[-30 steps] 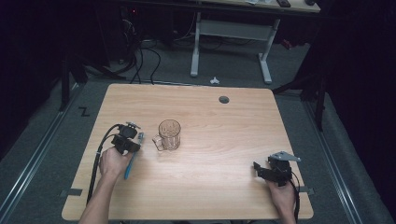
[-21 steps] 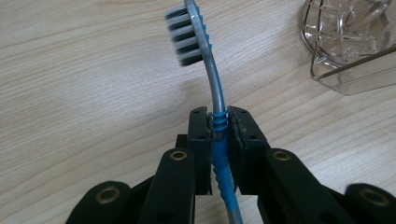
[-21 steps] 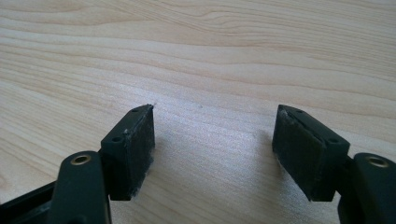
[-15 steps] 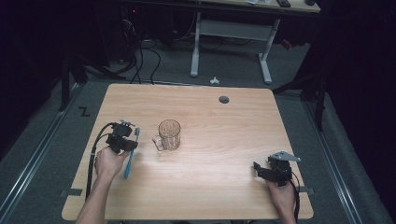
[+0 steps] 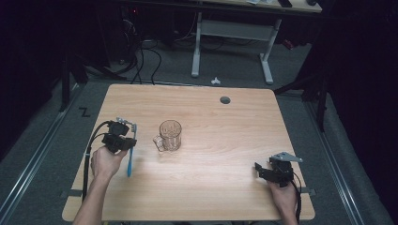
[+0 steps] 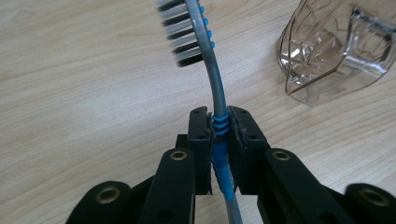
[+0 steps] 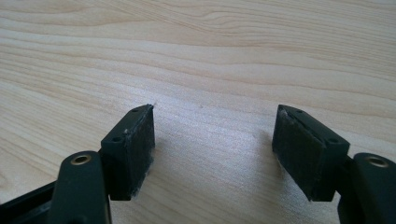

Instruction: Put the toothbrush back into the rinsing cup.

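Clamping the ribbed blue grip of a grey-and-blue plastic toothbrush (image 6: 217, 93), the jaws of the left gripper (image 6: 219, 135) are drawn nearly together, with only the handle's thickness between their pads. In the left gripper view the handle rises straight out from between the jaws and curves away to a head of black and white bristles that face left, beyond the jaw tips, while the rest of the blue handle runs back down between the jaw arms. In the high view the toothbrush (image 5: 130, 154) hangs from the left gripper (image 5: 123, 136), its blue handle trailing back toward the person alongside the left hand (image 5: 107, 161), above the light wooden bench (image 5: 216, 122).

Ahead of the jaws and off to their right in the left gripper view stands a clear, faceted glass mug with a handle (image 6: 336, 44), apart from the brush head. In the high view the mug (image 5: 169, 136) sits upright on the bench just beside the left gripper, its handle turned toward it.

Well apart, near the bench's front right corner, the right gripper (image 5: 263, 169) rests in the right hand (image 5: 284, 197). Its jaws (image 7: 215, 149) stand wide apart with nothing between them but bare wood grain.
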Demonstrator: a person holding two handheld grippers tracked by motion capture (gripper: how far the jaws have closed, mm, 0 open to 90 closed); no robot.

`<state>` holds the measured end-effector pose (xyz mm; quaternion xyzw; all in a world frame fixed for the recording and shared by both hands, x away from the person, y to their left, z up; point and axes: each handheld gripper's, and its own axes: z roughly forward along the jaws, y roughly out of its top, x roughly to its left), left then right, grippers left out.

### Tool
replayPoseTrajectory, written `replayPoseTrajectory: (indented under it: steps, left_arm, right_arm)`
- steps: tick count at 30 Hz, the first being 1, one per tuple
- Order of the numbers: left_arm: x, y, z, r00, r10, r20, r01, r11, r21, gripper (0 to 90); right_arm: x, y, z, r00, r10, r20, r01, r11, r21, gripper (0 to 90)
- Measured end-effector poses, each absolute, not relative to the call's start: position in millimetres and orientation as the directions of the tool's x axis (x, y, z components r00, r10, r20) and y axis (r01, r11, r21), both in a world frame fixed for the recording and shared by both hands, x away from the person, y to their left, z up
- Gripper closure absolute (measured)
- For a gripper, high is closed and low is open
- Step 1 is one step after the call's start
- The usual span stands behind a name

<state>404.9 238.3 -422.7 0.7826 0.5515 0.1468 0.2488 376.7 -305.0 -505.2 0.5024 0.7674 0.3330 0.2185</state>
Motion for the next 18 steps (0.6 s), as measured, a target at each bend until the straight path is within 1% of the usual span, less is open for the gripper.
replayPoseTrajectory:
  steps: [3,8,18]
  left_arm:
    - [402.0,236.6,-417.5,0.354,0.933,-0.063,0.778,-0.257,0.573,80.0]
    - [397.5,234.9,-416.2,0.365,0.930,-0.047,0.770,-0.274,0.576,79.9]
    - [396.2,236.0,-413.5,0.367,0.928,-0.056,0.766,-0.268,0.585,79.9]
  right_arm:
    - [376.7,-304.8,-505.2,-0.400,0.916,-0.003,0.625,0.276,0.730,30.0]
    - [376.6,-304.8,-505.2,-0.400,0.916,-0.003,0.625,0.276,0.730,30.0]
    - [376.7,-304.8,-505.2,-0.400,0.916,-0.004,0.625,0.276,0.730,30.0]
